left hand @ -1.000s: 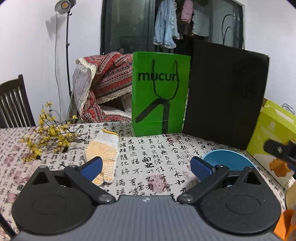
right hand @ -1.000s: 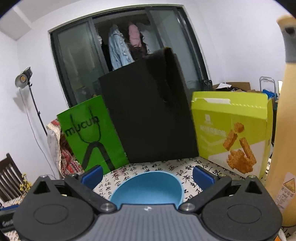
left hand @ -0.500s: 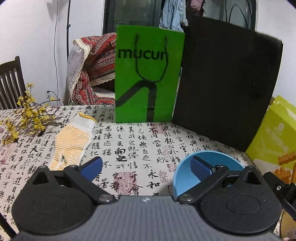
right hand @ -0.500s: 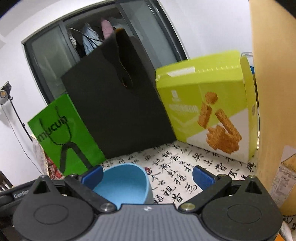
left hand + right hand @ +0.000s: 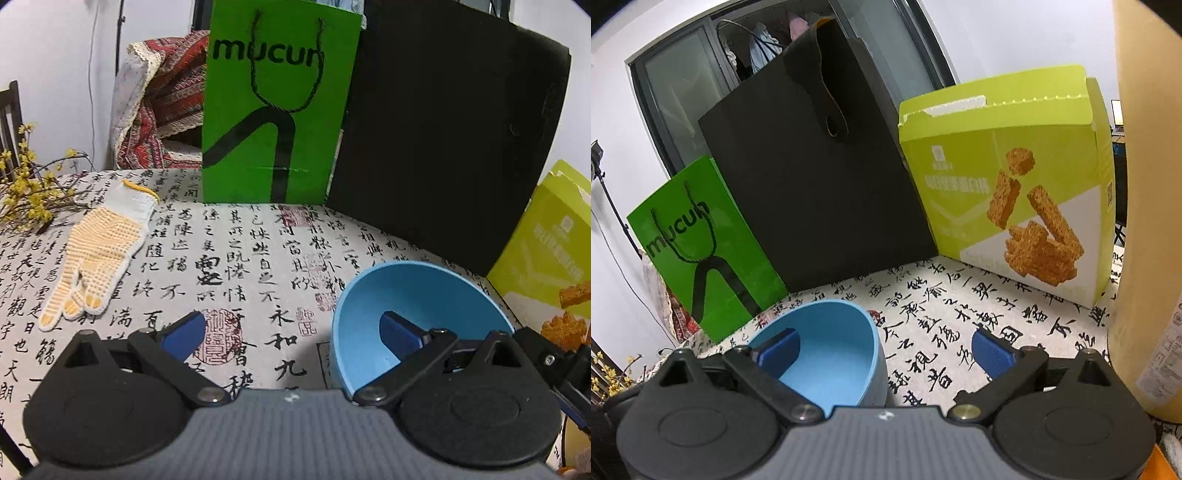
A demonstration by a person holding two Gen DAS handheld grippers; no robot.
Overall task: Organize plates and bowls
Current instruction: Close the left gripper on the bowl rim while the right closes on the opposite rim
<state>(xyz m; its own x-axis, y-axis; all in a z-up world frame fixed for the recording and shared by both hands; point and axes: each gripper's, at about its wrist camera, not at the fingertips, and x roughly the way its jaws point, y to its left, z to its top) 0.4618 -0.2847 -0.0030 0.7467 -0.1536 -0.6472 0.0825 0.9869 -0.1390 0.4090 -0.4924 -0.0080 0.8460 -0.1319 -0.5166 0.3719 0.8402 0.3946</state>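
A blue bowl stands on the calligraphy-print tablecloth, low and right in the left wrist view. My left gripper is open. Its right fingertip hangs inside the bowl and its left fingertip is outside, so the bowl's left wall lies between them. In the right wrist view the same bowl sits low and left. My right gripper is open, with its left fingertip inside the bowl and its right fingertip over the cloth. I cannot tell whether any pad touches the bowl.
Behind the bowl stand a green paper bag, a black bag and a yellow-green snack box. A knit glove and yellow flower twigs lie at the left. A tall tan carton rises close on the right.
Both grippers have come closer to the bowl and lower. Each now has one finger inside it. The bowl looks larger in both views, and both grippers remain open.
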